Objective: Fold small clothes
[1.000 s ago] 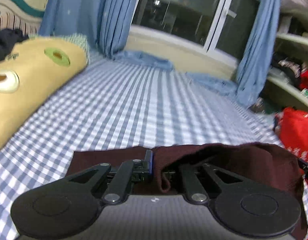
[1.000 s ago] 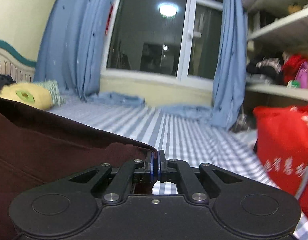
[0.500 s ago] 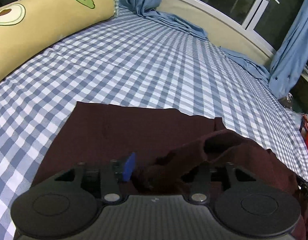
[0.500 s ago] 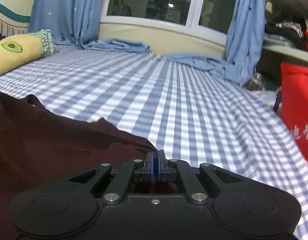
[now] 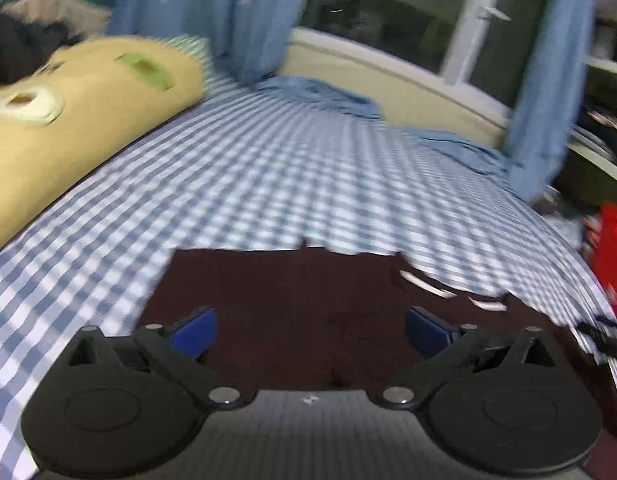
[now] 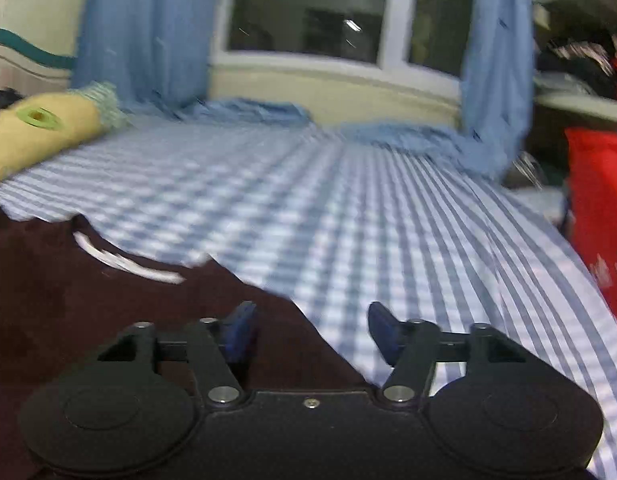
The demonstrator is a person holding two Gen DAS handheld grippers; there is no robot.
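A dark maroon garment [image 5: 300, 292] lies flat on the blue-and-white checked bed sheet [image 5: 268, 184], with white marks near its far right edge. My left gripper [image 5: 310, 334] hovers just over it, its jaws opening wide and nothing pinched between the blue pads [image 5: 192, 334]. In the right wrist view the same garment [image 6: 88, 304] fills the lower left, its right edge running between my fingers. My right gripper [image 6: 312, 334] has its jaws opening too, with the cloth lying loose under the left pad [image 6: 238, 332].
A long yellow avocado-print pillow [image 5: 80, 108] lies along the left of the bed. Blue curtains [image 6: 148, 32] hang by the window and pool on the sheet's far end. A red bag [image 6: 600, 208] stands off the bed's right side, below cluttered shelves.
Both grippers were shut on the maroon cloth and held it up; both have since sunk and spread their jaws, left first. The garment now lies flat on the sheet.
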